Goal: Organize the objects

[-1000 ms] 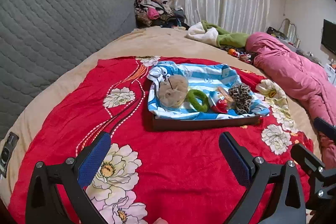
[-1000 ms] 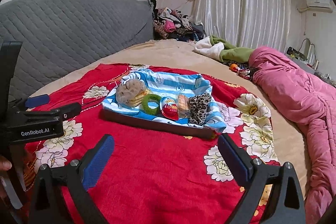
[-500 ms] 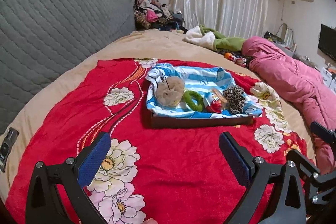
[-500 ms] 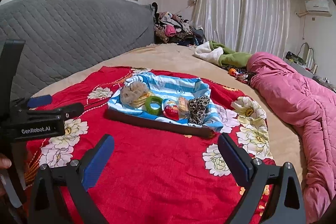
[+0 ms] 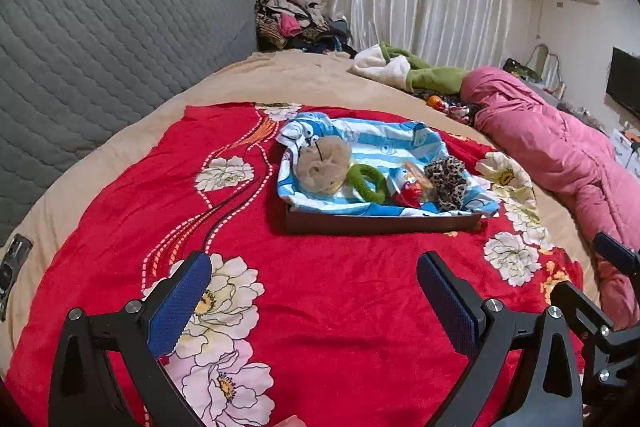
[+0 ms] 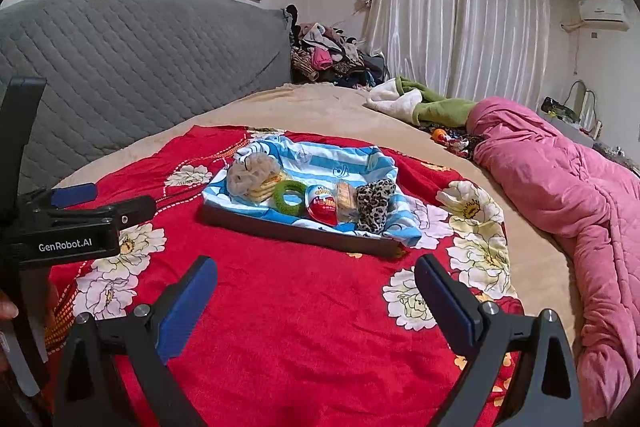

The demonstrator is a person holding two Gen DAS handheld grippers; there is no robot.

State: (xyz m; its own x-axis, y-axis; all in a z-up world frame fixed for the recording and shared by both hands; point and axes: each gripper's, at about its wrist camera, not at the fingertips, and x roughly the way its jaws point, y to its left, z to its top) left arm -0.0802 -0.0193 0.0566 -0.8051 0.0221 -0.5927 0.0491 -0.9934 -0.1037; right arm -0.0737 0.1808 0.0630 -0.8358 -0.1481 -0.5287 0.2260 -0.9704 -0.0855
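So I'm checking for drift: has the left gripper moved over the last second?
Yes. In the left wrist view the dark wooden tray has shrunk and slid up, so the left gripper has pulled back from it, fingers open.

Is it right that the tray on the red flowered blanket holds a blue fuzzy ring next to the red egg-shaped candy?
Nearly. The fuzzy ring is green, not blue, as the right wrist view shows. It does lie in the tray on the red flowered blanket, next to the red egg-shaped candy.
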